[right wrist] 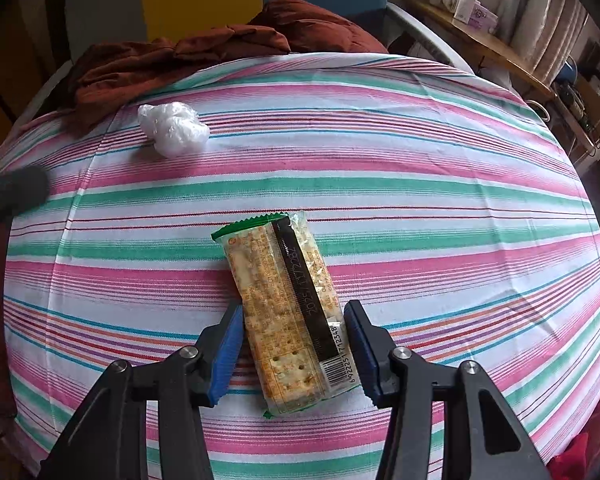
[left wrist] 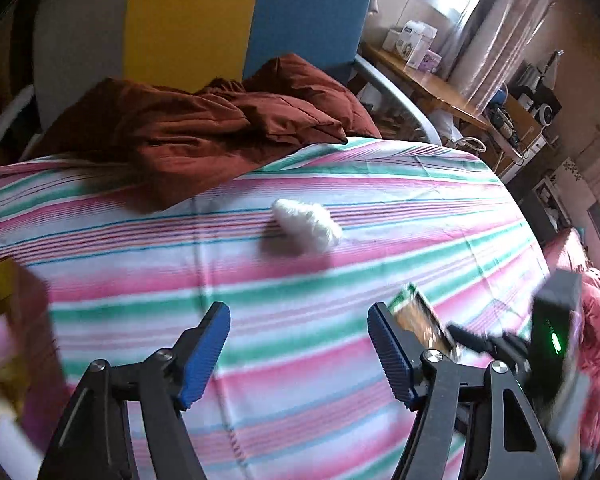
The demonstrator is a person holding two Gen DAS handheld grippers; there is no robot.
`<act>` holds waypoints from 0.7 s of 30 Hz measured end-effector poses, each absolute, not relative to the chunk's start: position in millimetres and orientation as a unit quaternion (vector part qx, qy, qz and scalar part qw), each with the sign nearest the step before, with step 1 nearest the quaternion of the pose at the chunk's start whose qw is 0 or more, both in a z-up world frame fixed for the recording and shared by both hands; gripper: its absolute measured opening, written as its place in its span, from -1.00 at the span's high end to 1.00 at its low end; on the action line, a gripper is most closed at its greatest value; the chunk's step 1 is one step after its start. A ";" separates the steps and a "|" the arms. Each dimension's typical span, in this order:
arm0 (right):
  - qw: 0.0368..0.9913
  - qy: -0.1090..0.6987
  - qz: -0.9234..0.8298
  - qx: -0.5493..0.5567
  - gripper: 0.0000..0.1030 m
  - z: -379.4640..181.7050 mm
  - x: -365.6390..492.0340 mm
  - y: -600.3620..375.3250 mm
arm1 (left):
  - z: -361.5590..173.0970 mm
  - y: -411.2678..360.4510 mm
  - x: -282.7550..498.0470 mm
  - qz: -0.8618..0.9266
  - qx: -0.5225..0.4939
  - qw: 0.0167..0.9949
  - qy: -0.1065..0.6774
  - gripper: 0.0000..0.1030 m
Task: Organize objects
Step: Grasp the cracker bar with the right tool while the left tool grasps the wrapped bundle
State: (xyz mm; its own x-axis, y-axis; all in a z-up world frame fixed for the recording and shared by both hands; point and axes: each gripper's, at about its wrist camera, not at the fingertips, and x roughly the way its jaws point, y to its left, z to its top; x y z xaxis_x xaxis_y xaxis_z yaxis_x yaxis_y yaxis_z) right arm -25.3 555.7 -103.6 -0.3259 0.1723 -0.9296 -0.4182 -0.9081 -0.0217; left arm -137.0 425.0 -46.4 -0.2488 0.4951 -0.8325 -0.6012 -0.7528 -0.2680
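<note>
A cracker packet, clear with green ends and a black strip, lies lengthwise on the striped bed sheet. My right gripper is shut on it, a blue pad against each long side. In the left wrist view the same packet shows at the right, beside the right gripper's dark housing. My left gripper hangs open over bare sheet with nothing between its fingers. A crumpled white plastic bag lies ahead of it, also visible in the right wrist view as the bag at the far left.
A rust-brown quilt is bunched at the head of the bed below yellow and blue panels. A wooden desk with boxes stands at the right. Pink fabric lies past the bed's right edge. A blurred box sits at the left.
</note>
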 end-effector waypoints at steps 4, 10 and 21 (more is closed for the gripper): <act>0.183 0.116 0.806 -0.551 0.00 -103.3 -25.4 558.2 | -70.1 452.3 -164.1 0.772 -0.540 0.334 0.028 -0.38; 0.187 0.114 0.804 -0.552 -0.01 -103.3 -29.5 559.0 | -97.1 473.8 -194.5 0.760 -0.571 0.309 -0.011 -0.38; 0.179 0.099 0.804 -0.558 0.03 -105.7 -31.1 553.0 | -99.5 488.7 -195.5 0.770 -0.548 0.327 0.024 0.23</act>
State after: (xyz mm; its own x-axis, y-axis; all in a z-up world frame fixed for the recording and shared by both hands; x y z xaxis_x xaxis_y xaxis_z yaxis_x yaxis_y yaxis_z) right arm -31.1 553.0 -105.7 -0.3138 0.1778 -0.9327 -0.3989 -0.9161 -0.0404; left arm -195.5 488.7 -99.5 -0.1860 0.4769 -0.8590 -0.5302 -0.7848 -0.3209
